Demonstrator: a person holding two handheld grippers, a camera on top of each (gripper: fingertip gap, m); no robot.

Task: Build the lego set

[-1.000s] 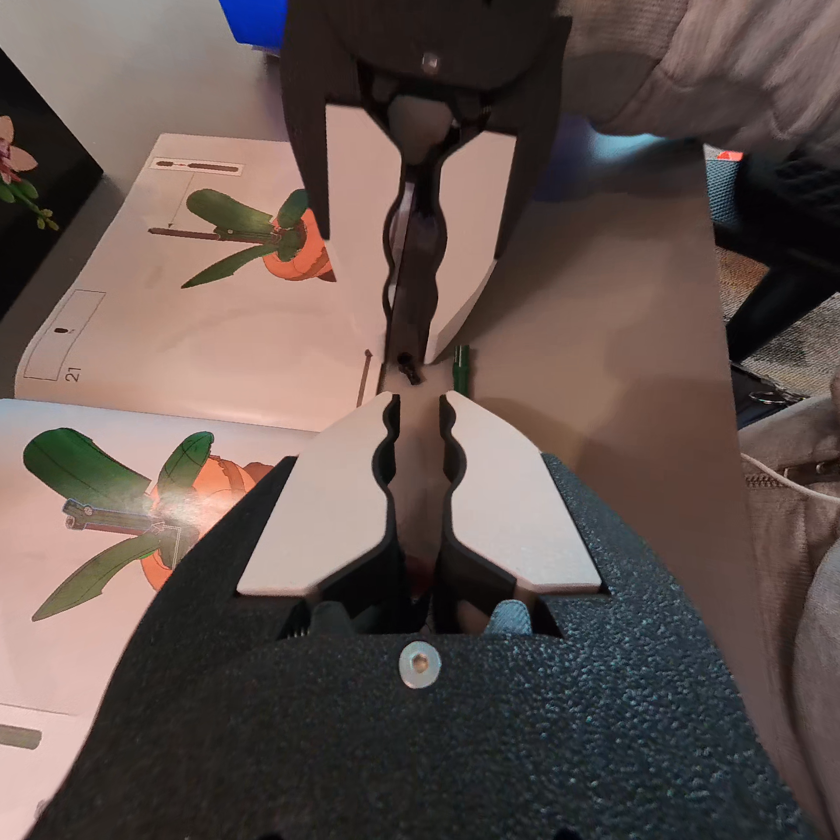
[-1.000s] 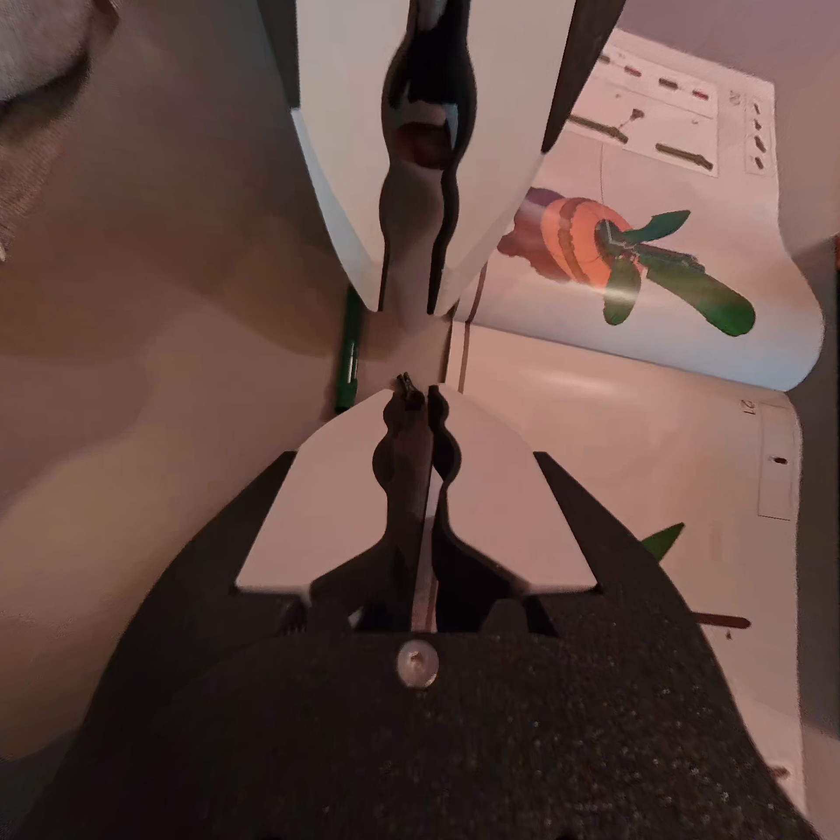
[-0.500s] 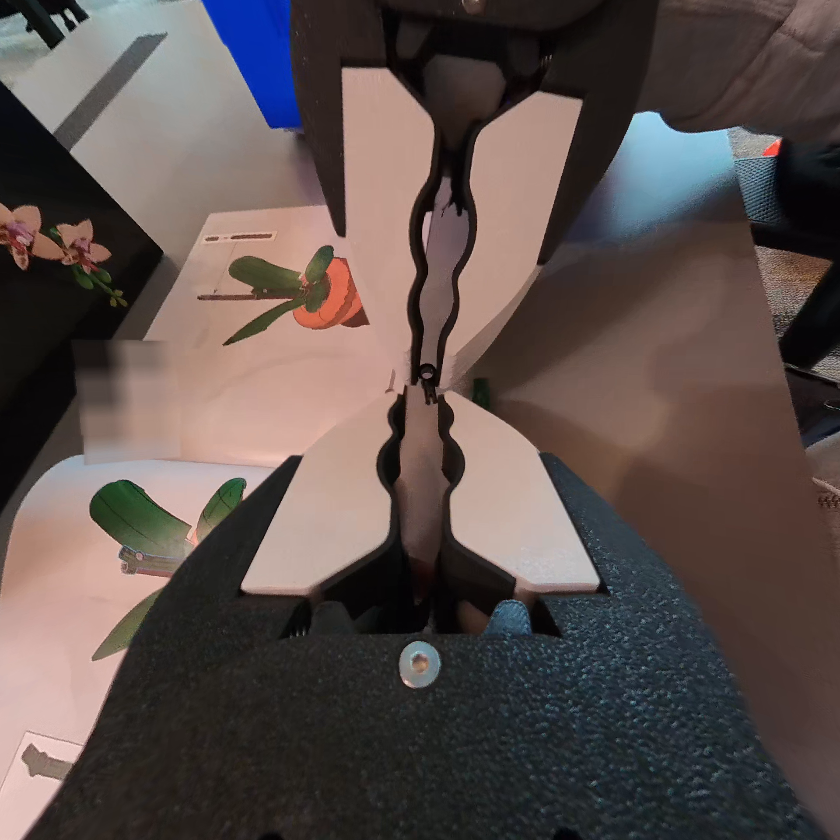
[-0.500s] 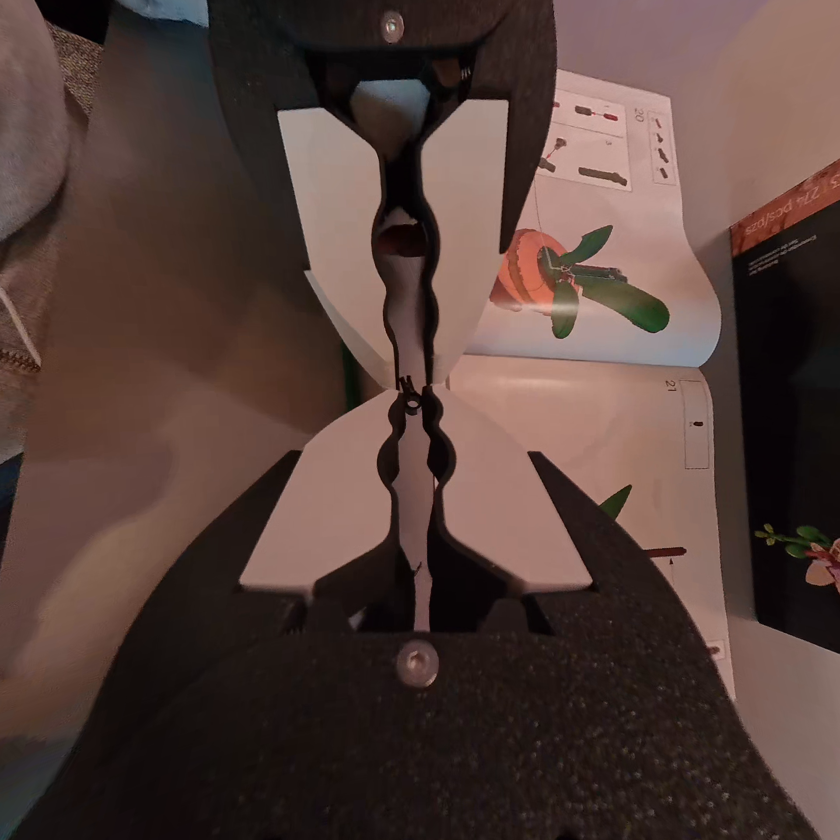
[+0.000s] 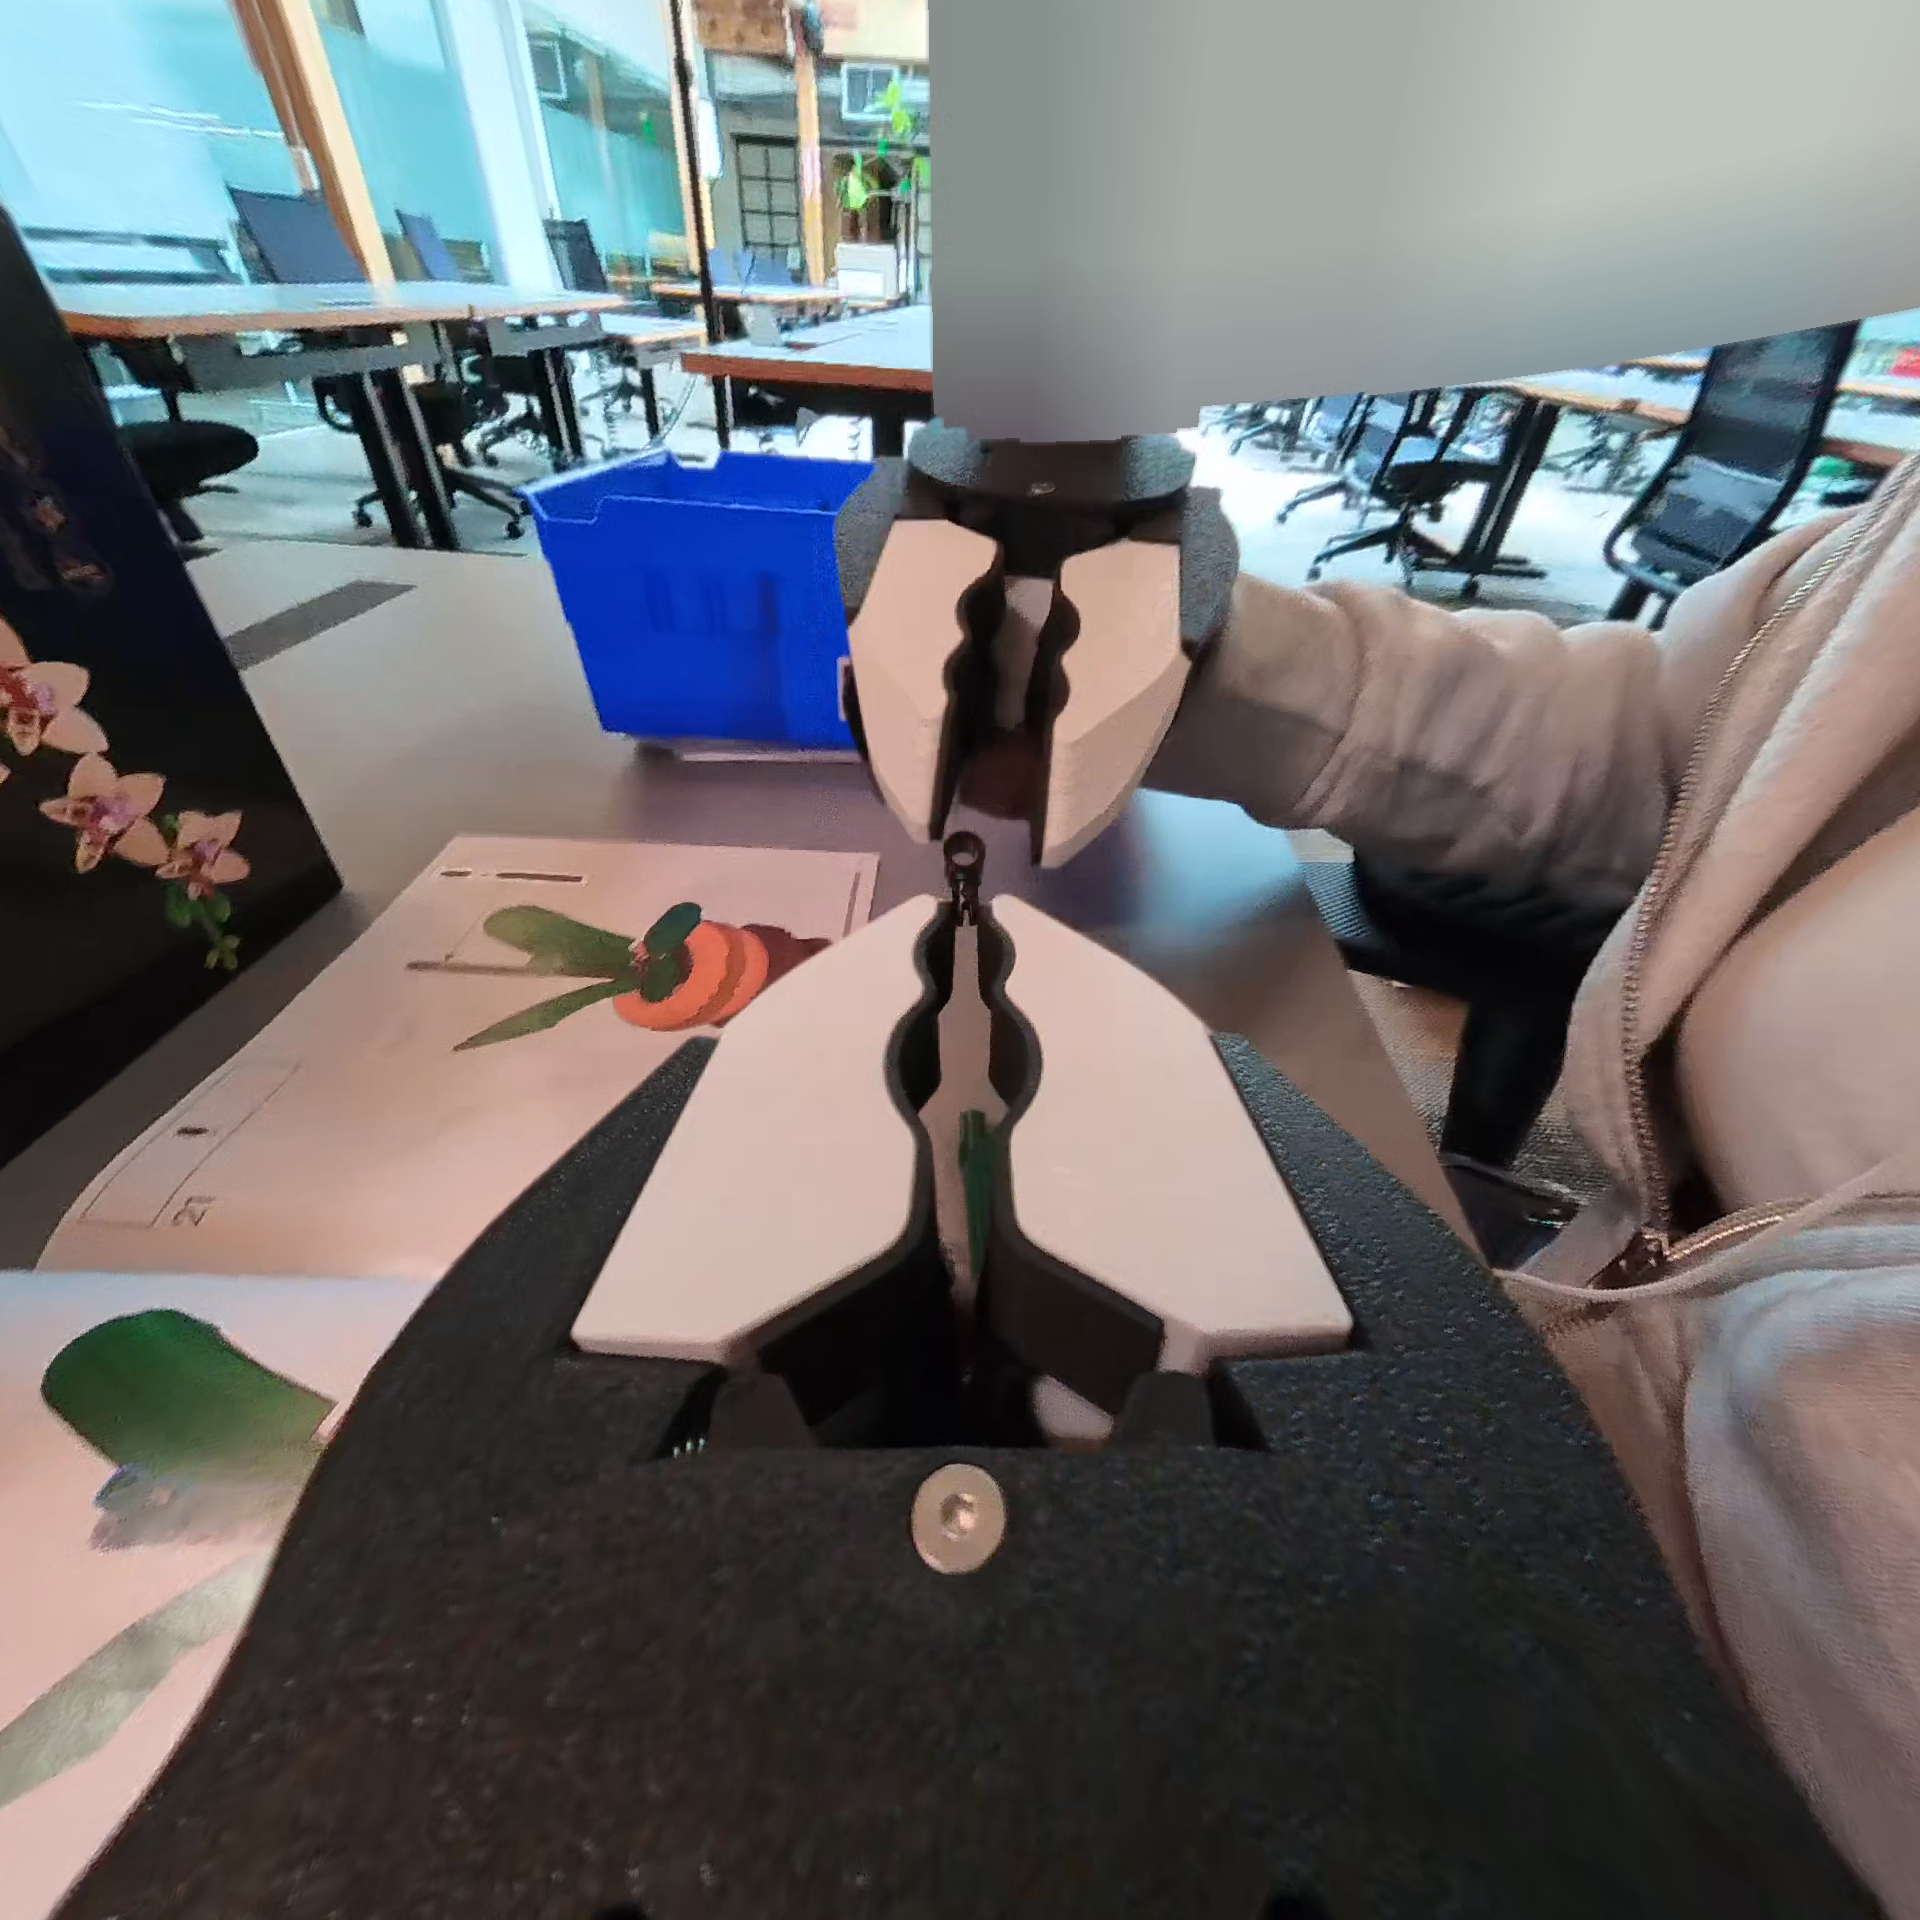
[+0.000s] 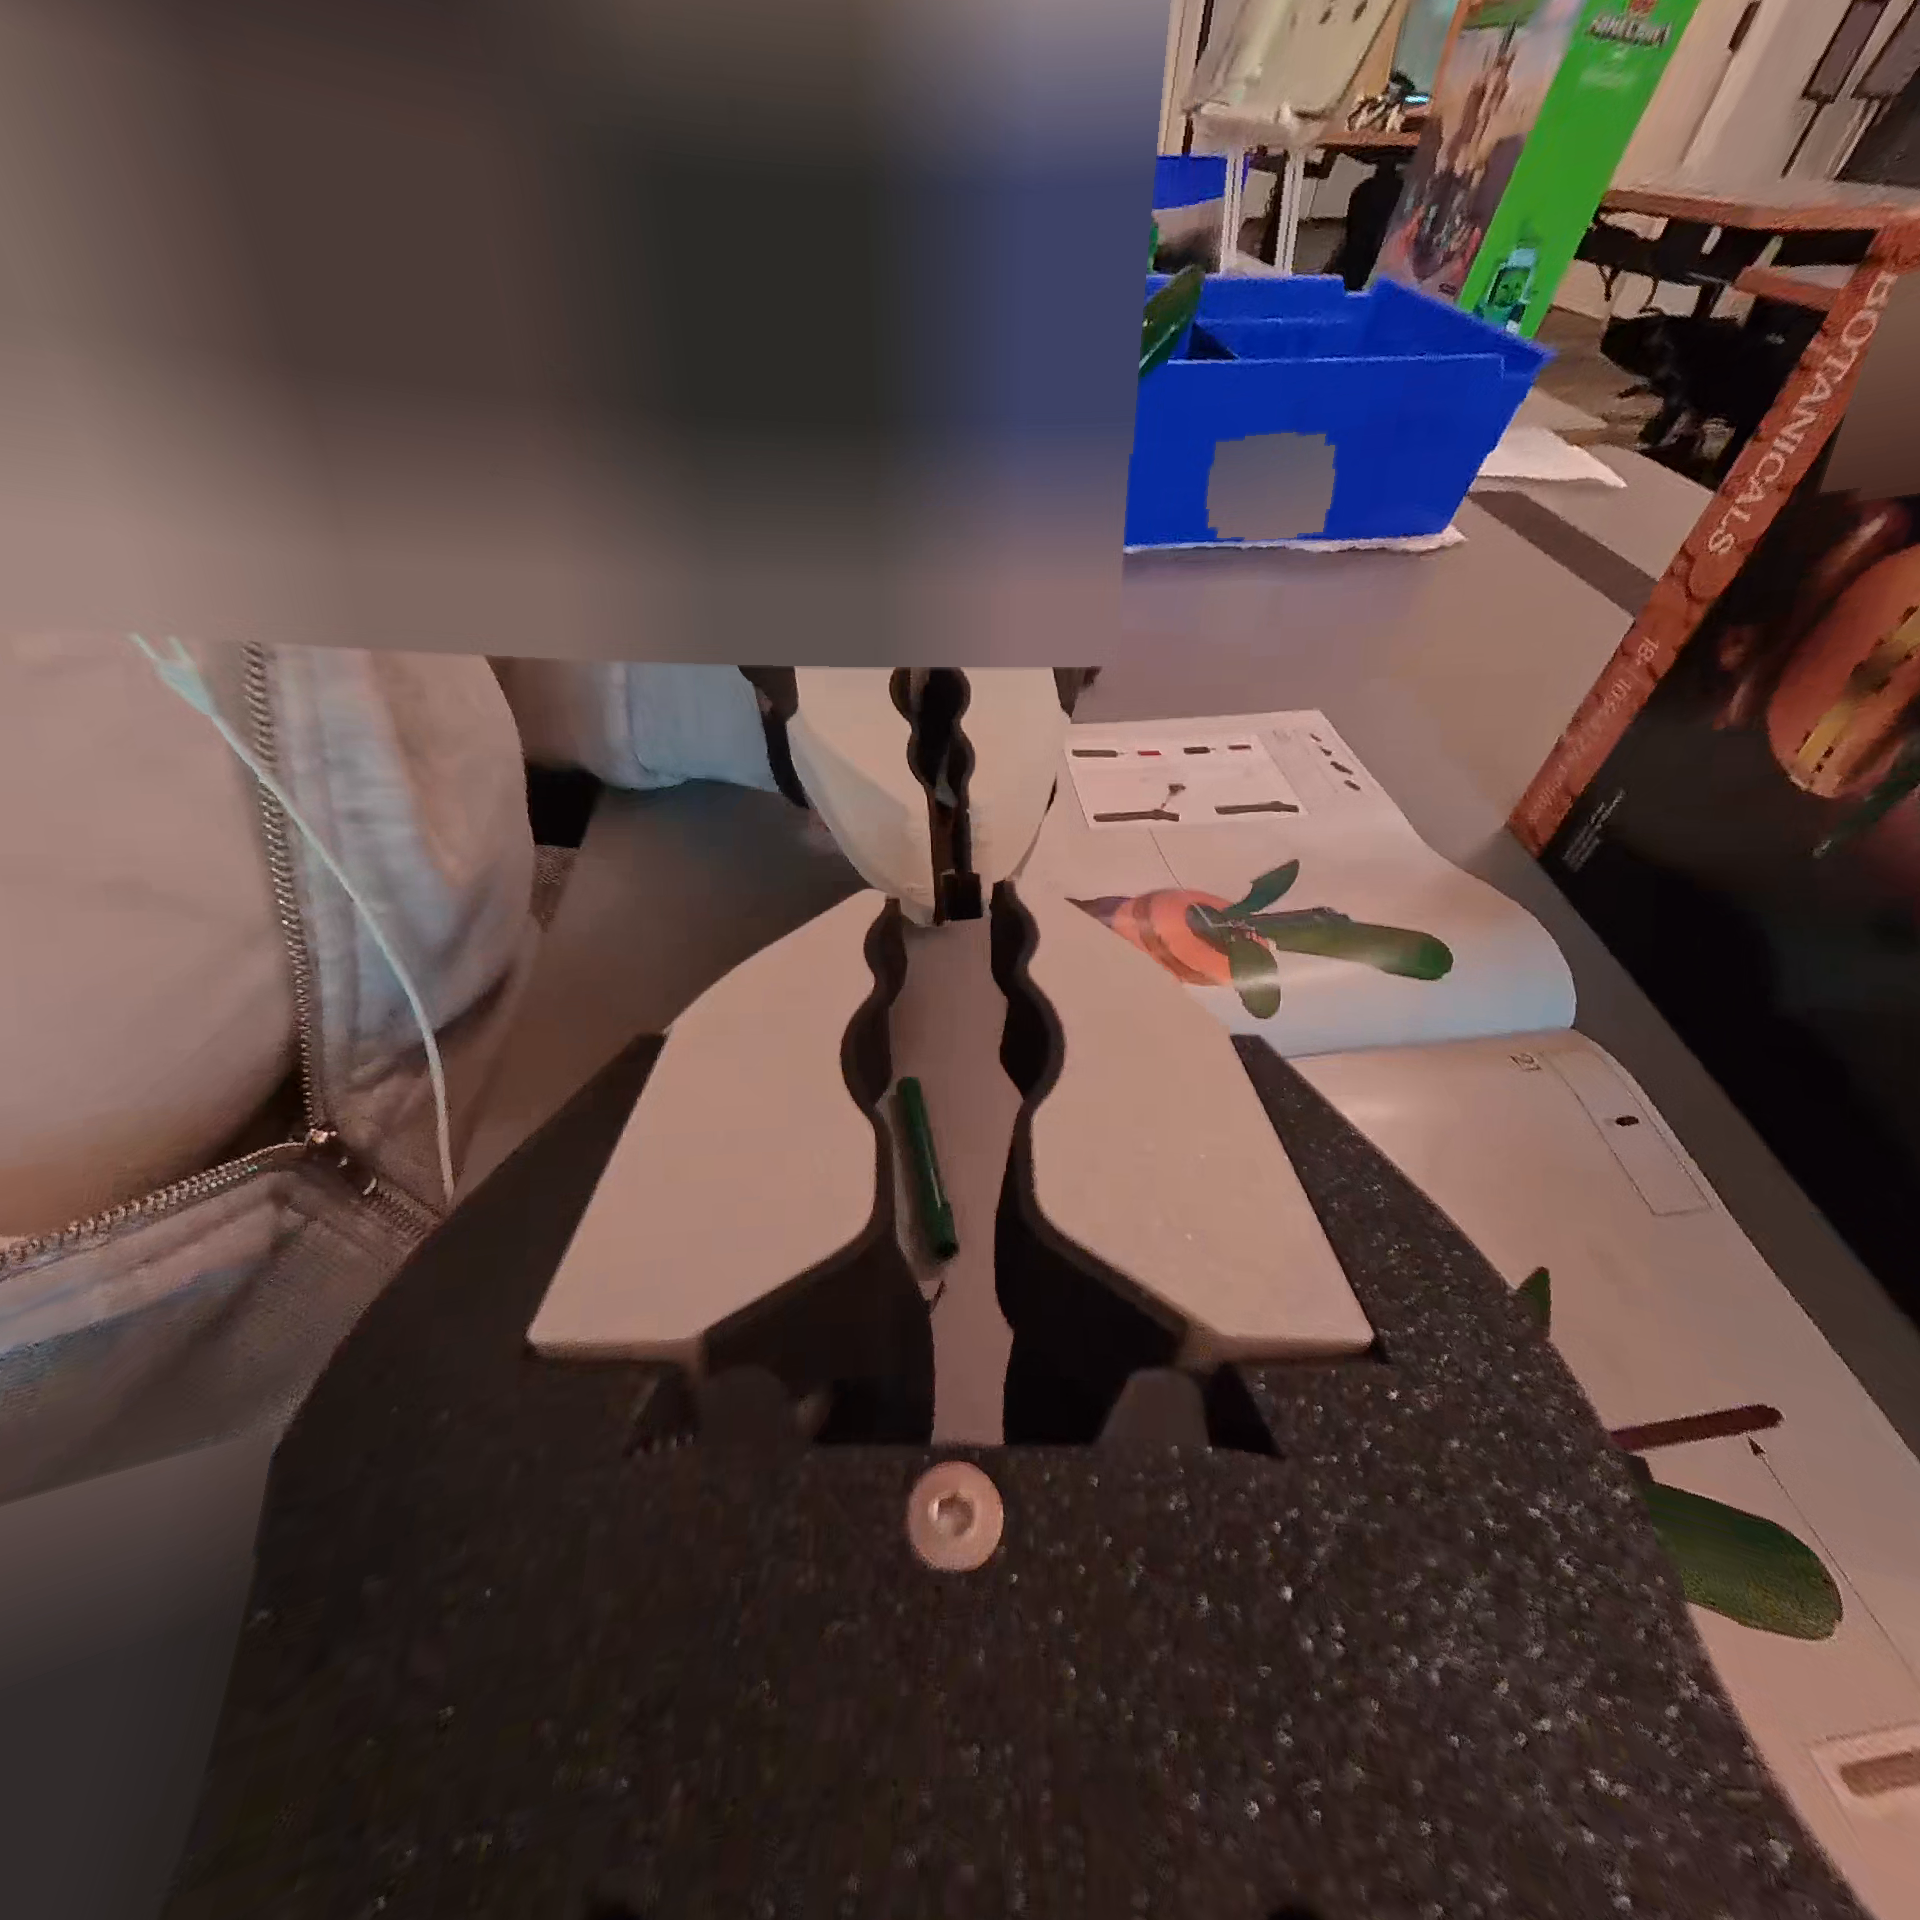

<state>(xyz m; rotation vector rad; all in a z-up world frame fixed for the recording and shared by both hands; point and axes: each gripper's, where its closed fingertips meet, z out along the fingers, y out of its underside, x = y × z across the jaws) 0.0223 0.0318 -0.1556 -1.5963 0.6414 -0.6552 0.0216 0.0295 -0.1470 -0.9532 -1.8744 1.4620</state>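
Left wrist view: left hand-held gripper (image 5: 964, 912) clamped on small black ringed connector (image 5: 962, 873), raised above instruction booklet (image 5: 436, 1049); right hand-held gripper (image 5: 995, 842) opposite, parted, empty. Right wrist view: right hand-held gripper (image 6: 940, 909) open; green rod (image 6: 925, 1164) flat on bench (image 6: 1299, 634) beside booklet. Likely light, rigid, slippery; best pinched mid-shaft.

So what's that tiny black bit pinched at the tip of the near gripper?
The small black piece looks like thin plastic, with a ring at its top end and a short stem below. It stands roughly upright, its stem clamped between the tips of the left gripper, held above the table. The ring pokes out just below the right gripper, whose jaws stand apart, not touching it.
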